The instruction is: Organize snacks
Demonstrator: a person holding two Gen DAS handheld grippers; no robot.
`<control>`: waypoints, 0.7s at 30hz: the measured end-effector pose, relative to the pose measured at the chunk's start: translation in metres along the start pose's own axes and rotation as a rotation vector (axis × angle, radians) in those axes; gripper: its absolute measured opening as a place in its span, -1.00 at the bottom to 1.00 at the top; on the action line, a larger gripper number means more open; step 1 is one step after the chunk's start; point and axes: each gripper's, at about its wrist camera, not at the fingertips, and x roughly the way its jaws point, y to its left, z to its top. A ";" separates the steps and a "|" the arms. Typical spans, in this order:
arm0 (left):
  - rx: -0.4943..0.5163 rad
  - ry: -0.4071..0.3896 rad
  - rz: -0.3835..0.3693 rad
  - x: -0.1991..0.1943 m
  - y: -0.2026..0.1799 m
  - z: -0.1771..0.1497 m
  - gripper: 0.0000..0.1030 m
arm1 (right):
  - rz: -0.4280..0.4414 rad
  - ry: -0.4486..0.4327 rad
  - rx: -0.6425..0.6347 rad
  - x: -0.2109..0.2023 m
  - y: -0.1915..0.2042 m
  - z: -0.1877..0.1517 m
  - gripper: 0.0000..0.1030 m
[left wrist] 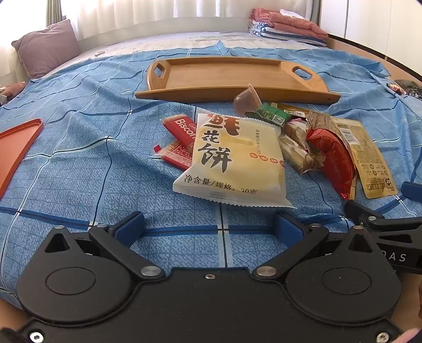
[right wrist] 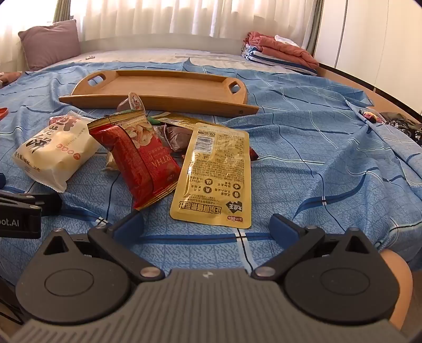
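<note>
A pile of snacks lies on the blue bedsheet. A white flower-cake packet [left wrist: 232, 158] [right wrist: 55, 150] is nearest my left gripper [left wrist: 209, 227], which is open and empty just short of it. A red snack bag [left wrist: 333, 161] [right wrist: 139, 163] and a flat gold pouch [left wrist: 369, 158] [right wrist: 213, 176] lie to the right. My right gripper [right wrist: 207, 227] is open and empty just short of the gold pouch. Red Biscoff packets [left wrist: 182, 132], a green packet [left wrist: 271, 113] and a jelly cup [left wrist: 246, 99] [right wrist: 133, 103] sit behind. An empty wooden tray [left wrist: 232, 76] [right wrist: 161, 87] lies beyond the pile.
An orange tray [left wrist: 15, 150] lies at the left edge. A purple pillow [left wrist: 47, 46] is at the back left and folded clothes [left wrist: 287, 25] at the back right. The bed's wooden edge [right wrist: 369, 89] curves along the right, with dark items [right wrist: 395, 124] beside it.
</note>
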 end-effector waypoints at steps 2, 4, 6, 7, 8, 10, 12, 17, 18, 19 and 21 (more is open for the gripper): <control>0.000 0.004 -0.001 0.000 0.000 0.000 1.00 | 0.001 0.002 0.000 0.000 0.000 0.000 1.00; 0.000 0.003 0.000 0.000 0.000 0.000 1.00 | 0.001 0.005 0.001 0.000 0.000 0.000 1.00; -0.001 0.001 0.000 0.000 0.000 0.000 1.00 | 0.002 0.005 0.002 0.000 0.000 0.000 1.00; -0.001 0.000 0.001 -0.001 0.001 -0.001 1.00 | 0.001 0.005 0.002 0.000 0.000 0.000 1.00; 0.001 0.005 0.000 0.000 0.000 0.000 1.00 | 0.001 0.006 0.002 0.000 0.000 0.000 1.00; 0.001 0.005 0.000 0.000 0.000 0.000 1.00 | -0.001 0.005 0.001 0.000 0.000 0.000 1.00; 0.000 0.004 0.001 0.000 0.000 0.000 1.00 | -0.002 0.005 0.002 0.000 0.000 0.000 1.00; 0.002 0.005 0.001 0.000 0.000 0.000 1.00 | -0.003 0.004 0.001 0.000 0.001 0.000 1.00; 0.002 0.004 0.001 0.000 0.000 0.000 1.00 | -0.003 0.004 0.001 0.000 0.001 0.000 1.00; 0.003 0.004 0.001 0.000 0.000 0.000 1.00 | -0.003 0.004 0.001 0.000 0.001 0.000 1.00; 0.002 0.004 0.001 0.000 0.000 0.000 1.00 | -0.003 0.003 0.001 0.000 0.001 0.000 1.00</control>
